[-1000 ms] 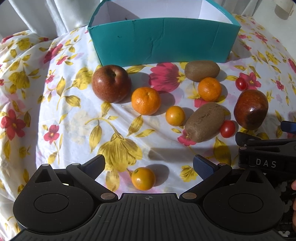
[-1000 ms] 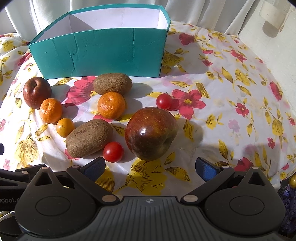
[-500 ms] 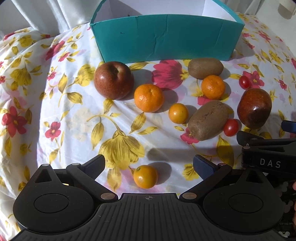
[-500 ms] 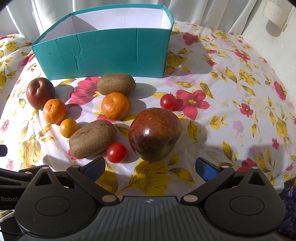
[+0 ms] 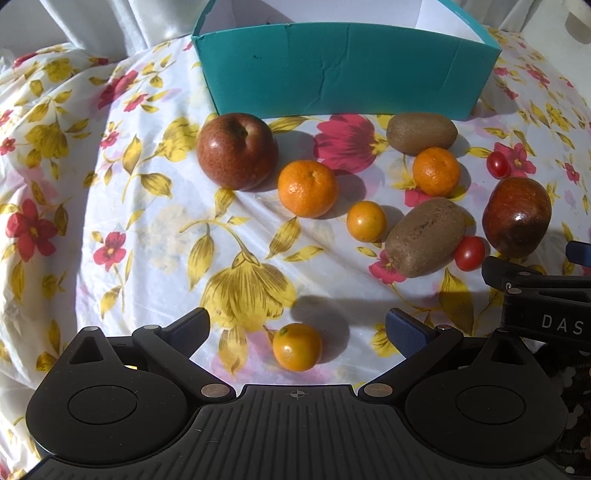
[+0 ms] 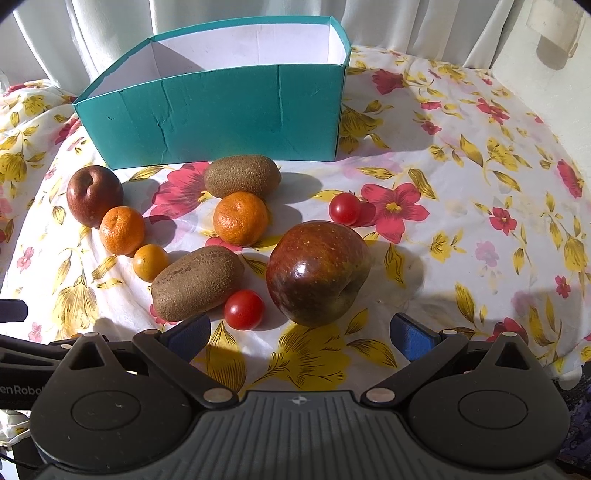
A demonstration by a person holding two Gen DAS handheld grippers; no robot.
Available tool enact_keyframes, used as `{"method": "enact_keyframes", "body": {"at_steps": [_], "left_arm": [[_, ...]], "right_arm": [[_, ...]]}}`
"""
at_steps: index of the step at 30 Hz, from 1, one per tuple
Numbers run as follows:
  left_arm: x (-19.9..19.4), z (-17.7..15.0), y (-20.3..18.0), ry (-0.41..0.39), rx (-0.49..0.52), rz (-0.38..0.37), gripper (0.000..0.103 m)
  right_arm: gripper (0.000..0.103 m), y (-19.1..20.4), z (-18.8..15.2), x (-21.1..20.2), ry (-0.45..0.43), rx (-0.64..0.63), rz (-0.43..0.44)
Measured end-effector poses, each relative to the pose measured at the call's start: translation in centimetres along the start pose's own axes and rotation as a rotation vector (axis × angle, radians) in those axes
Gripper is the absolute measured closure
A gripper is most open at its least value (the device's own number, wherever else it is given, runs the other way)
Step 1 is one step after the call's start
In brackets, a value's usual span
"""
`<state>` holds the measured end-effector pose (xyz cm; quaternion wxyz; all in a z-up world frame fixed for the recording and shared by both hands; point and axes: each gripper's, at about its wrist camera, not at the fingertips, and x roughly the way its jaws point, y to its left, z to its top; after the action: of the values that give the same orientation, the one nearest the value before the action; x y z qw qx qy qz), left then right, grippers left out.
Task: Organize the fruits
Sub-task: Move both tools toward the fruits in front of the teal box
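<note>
Left wrist view: left tongs (image 5: 297, 326) spread wide, holding nothing; a small orange citrus (image 5: 297, 352) lies on the floral-clothed desk (image 5: 147, 240) between the tips. Near kiwi (image 5: 424, 237) lies with its long axis diagonal, upper end to the right; far kiwi (image 5: 422, 133) lies crosswise before the teal box (image 5: 347, 70). Right wrist view: right tongs (image 6: 301, 334) spread wide, holding nothing; dark red apple (image 6: 317, 271) on its side just ahead, cherry tomato (image 6: 243, 309) beside it. Box interior white; its floor is hidden.

home | floral tablecloth (image 6: 461, 177) | white curtains (image 6: 110, 29) | sunlit table
</note>
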<state>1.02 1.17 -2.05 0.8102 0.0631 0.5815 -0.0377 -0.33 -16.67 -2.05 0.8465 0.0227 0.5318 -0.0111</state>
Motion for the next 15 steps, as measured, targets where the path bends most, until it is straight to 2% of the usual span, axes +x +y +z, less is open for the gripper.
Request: {"method": "enact_keyframes", "body": {"at_steps": [15], "left_arm": [[0.23, 0.29, 0.20, -0.001, -0.005, 0.008, 0.000]], "right_arm": [[0.000, 0.04, 0.34, 0.05, -0.015, -0.010, 0.003]]}}
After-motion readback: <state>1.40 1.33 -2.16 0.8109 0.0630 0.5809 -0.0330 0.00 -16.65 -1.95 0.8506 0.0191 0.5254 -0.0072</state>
